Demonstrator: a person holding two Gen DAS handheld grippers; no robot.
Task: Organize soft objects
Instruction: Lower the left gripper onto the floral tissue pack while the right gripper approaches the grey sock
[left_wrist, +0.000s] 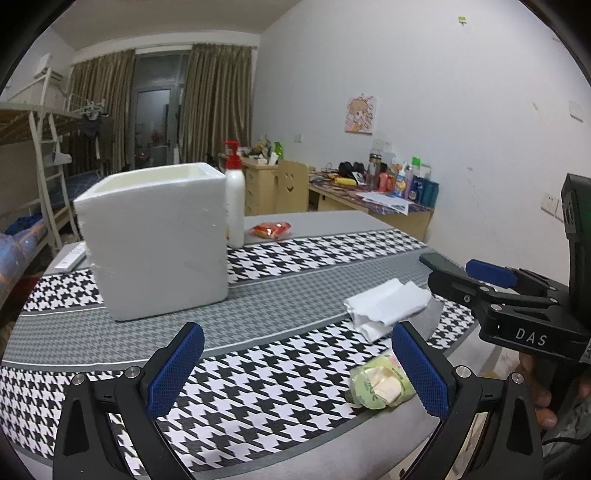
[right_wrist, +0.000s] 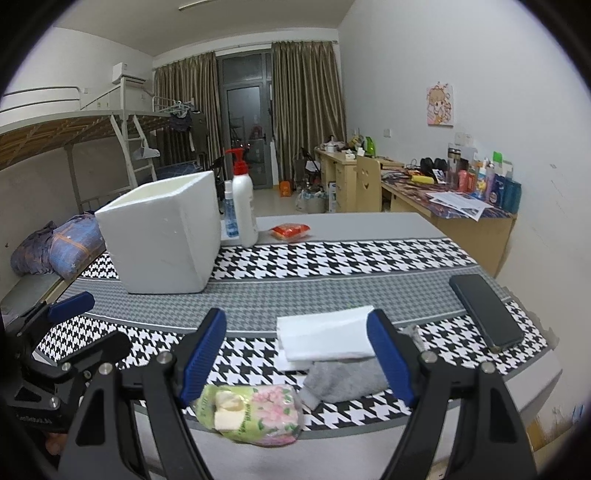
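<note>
A green floral tissue pack (right_wrist: 255, 413) lies at the table's near edge; it also shows in the left wrist view (left_wrist: 380, 382). Behind it lie a white folded tissue (right_wrist: 327, 338), also in the left view (left_wrist: 388, 306), and a grey cloth (right_wrist: 347, 380). A white foam box (left_wrist: 155, 240) (right_wrist: 166, 236) stands open-topped at the left. My left gripper (left_wrist: 295, 369) is open and empty, left of the pack. My right gripper (right_wrist: 299, 354) is open and empty, above the pack and tissue; it shows in the left view (left_wrist: 454, 271).
A white pump bottle (right_wrist: 245, 206) and a small clear bottle (right_wrist: 231, 214) stand behind the box. A red snack packet (right_wrist: 290, 232) lies at the far side. A black phone (right_wrist: 484, 312) lies at the right. A white remote (left_wrist: 72, 258) lies left of the box.
</note>
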